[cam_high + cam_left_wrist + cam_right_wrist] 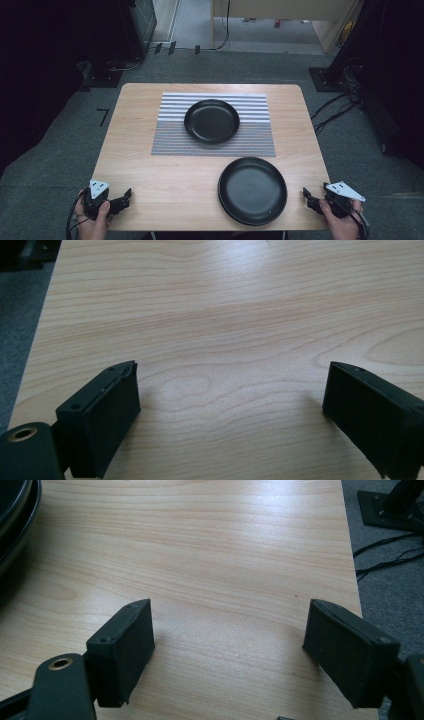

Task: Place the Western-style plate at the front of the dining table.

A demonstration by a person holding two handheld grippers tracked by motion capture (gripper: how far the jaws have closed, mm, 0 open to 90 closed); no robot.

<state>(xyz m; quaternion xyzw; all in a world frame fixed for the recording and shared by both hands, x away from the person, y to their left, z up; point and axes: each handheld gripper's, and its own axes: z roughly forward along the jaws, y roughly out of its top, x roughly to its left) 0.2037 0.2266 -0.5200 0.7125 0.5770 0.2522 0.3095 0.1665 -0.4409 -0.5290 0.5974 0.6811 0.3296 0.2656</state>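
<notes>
Left tongs (126, 196) at near-left corner of wooden tabletop (150, 175), jaws spread wide, nothing between them but bare wood. Right tongs (306, 196) at near-right edge, jaws likewise wide apart, empty. Small black plate (211, 121) sits on striped placemat (170, 137) mid-tabletop. Larger black plate (252, 190) on bare wood near front edge, just left of right tongs, not touching.
</notes>
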